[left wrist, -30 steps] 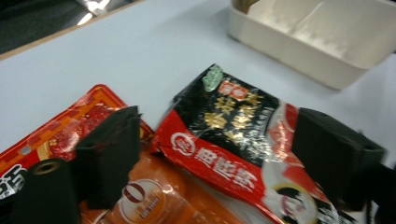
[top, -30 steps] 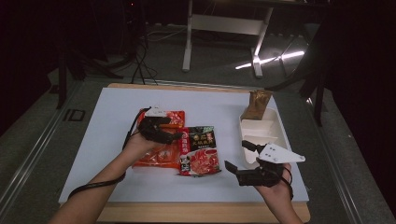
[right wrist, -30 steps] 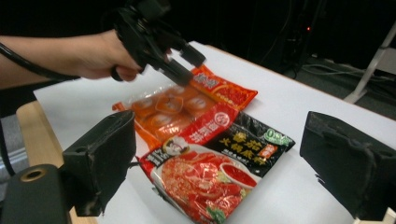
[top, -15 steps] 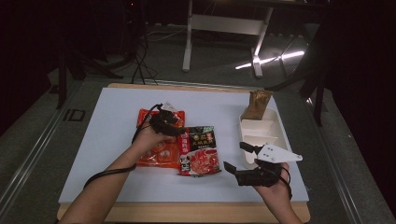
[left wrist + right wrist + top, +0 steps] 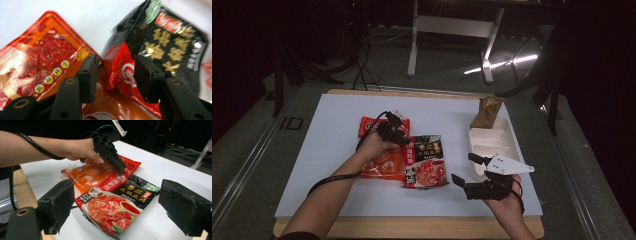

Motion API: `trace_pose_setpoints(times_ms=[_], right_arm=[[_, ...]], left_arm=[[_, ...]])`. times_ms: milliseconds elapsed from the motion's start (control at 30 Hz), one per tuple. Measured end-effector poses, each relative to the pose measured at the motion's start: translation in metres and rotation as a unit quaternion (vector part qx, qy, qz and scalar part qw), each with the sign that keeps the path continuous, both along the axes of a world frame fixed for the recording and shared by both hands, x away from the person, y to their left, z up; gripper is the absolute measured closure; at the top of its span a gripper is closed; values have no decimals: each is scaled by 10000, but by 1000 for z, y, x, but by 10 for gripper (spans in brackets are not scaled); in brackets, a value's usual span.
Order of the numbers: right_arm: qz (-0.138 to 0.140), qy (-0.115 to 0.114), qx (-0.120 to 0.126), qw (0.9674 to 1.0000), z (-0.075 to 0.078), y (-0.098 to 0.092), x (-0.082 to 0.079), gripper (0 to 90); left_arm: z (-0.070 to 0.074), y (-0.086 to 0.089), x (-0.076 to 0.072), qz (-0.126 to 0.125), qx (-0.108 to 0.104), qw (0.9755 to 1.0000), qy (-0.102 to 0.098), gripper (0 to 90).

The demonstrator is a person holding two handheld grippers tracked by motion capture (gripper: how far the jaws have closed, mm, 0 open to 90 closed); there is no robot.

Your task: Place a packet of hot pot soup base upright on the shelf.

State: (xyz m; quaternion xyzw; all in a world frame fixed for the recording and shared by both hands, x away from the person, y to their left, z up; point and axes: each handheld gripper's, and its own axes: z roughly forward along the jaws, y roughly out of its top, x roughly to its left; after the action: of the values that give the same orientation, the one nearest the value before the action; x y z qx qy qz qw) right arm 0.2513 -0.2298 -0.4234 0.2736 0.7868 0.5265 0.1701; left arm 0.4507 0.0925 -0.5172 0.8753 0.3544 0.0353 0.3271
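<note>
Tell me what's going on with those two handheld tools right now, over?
Left tool closing on edge of black-and-red sauce packet, not yet pinched. Right tool open, waiting beside white tray. Orange packet underneath, overlapping.

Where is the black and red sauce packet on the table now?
In the high view, the black and red sauce packet lies near the table's middle, overlapping the orange packet on its left, with the white tray to its right.

Two sauce packets on the table point(image 5: 332, 130): the soup base packet point(image 5: 428, 167) lies right of the orange packet point(image 5: 381, 162), overlapping its edge. Further right sits the divided tray point(image 5: 492, 140), a brown pouch point(image 5: 489, 111) just behind it.
</note>
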Motion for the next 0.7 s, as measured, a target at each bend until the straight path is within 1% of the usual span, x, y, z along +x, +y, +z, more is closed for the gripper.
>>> trace_pose_setpoints(times_ms=[33, 67, 100, 133, 167, 200, 233, 300, 400, 433, 467, 600, 700], right_arm=[[6, 9, -9, 10000, 0, 0, 0, 135], [15, 6, -36, 10000, -1, 1, 0, 137], [15, 6, -36, 10000, -1, 1, 0, 137], [13, 12, -44, 10000, -1, 1, 1, 137], [13, 12, -44, 10000, -1, 1, 1, 137], [14, 28, -47, 10000, -1, 1, 1, 137], [8, 25, -52, 10000, -1, 2, 1, 137], [15, 42, -55, 10000, -1, 2, 1, 137], [3, 33, -66, 10000, -1, 2, 1, 137], [5, 37, -63, 10000, -1, 2, 1, 137], [-12, 26, -49, 10000, -1, 1, 1, 137], [-31, 27, -16, 10000, 0, 0, 2, 137], [-45, 15, 23, 10000, 2, 0, 2, 131]], left_arm=[[-1, -1, 1, -46, -42, 10000, 61, 558], [-3, -3, 1, -119, -32, 9998, 123, 623], [-3, -3, 1, -119, -32, 9998, 123, 628], [-3, -6, 0, -127, 64, 9998, 105, 661], [-3, -8, 0, -159, 111, 9998, 108, 661], [-4, -10, -1, -174, 233, 9996, 32, 668], [-4, -11, -1, -156, 284, 9995, 18, 714], [-4, -12, 0, -73, 298, 9995, 113, 737], [-4, -13, 0, -16, 294, 9994, 162, 791], [-2, -13, -2, -20, 219, 9996, 154, 791], [0, -13, -3, -15, 178, 9997, 159, 844], [7, -14, -8, -106, 210, 9997, -78, 860], [15, -13, -12, -103, 100, 9998, -148, 866]])
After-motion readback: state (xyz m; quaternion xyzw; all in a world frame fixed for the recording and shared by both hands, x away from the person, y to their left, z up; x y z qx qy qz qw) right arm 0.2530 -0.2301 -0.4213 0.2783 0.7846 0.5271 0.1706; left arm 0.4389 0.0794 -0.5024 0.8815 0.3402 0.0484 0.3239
